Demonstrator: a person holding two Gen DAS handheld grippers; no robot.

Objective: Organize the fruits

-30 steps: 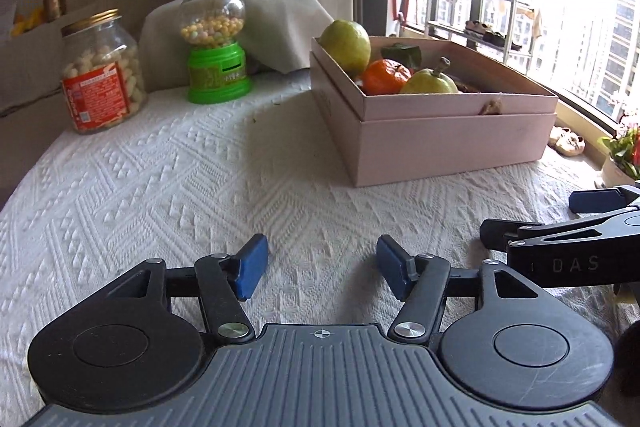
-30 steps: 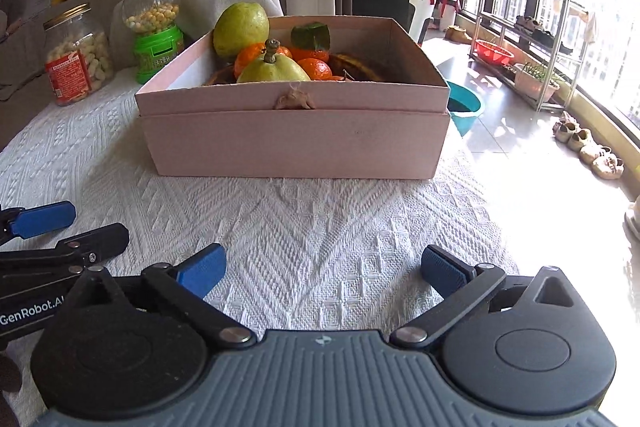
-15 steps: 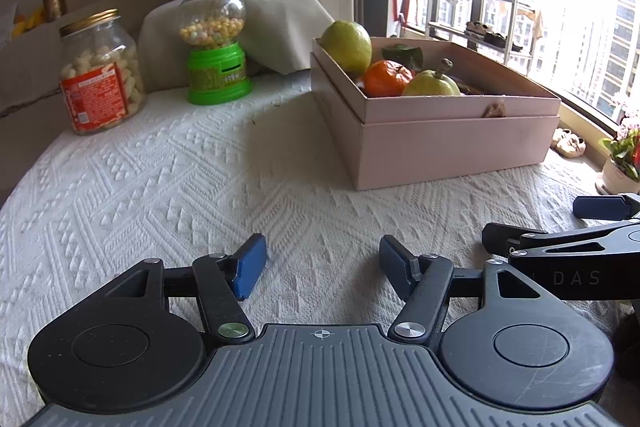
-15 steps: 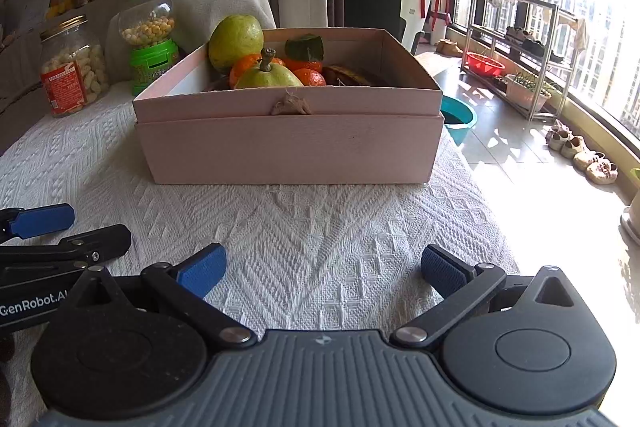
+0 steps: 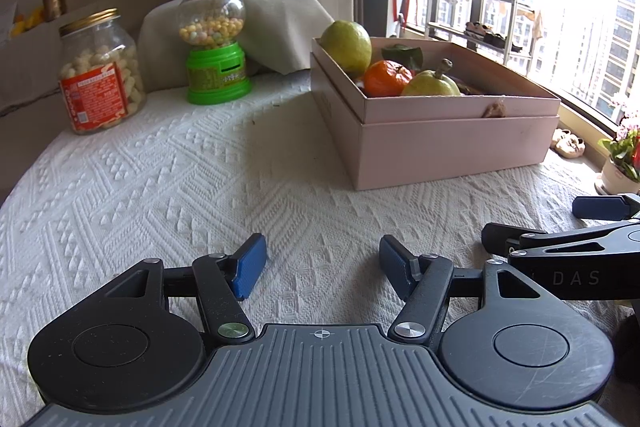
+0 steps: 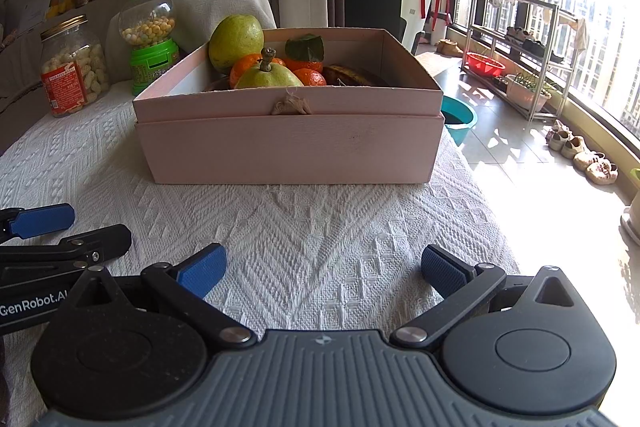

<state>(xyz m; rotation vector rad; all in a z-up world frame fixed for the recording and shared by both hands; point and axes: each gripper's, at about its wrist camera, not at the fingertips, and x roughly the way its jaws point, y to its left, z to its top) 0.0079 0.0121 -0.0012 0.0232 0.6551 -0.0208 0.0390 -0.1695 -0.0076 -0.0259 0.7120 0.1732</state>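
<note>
A pink box (image 5: 448, 143) (image 6: 288, 147) stands on the white textured tablecloth (image 5: 168, 195). It holds a large green fruit (image 5: 347, 43) (image 6: 236, 41), oranges (image 5: 386, 79) (image 6: 310, 77), a green pear with a stem (image 5: 430, 87) (image 6: 266, 77) and a dark banana (image 6: 352, 75). My left gripper (image 5: 322, 263) is open and empty, low over the cloth short of the box. My right gripper (image 6: 322, 269) is open and empty, facing the box's front wall. Each gripper shows at the edge of the other's view.
A jar of peanuts with a red label (image 5: 100, 75) (image 6: 74, 67) and a green candy dispenser (image 5: 214, 47) (image 6: 152, 39) stand at the back left. The table's right edge drops to a sunlit floor with a teal basin (image 6: 460, 119), shoes and a rack.
Both grippers have drawn back slightly from the box and risen a little. Both stay open and empty. The fruits and box have not moved.
</note>
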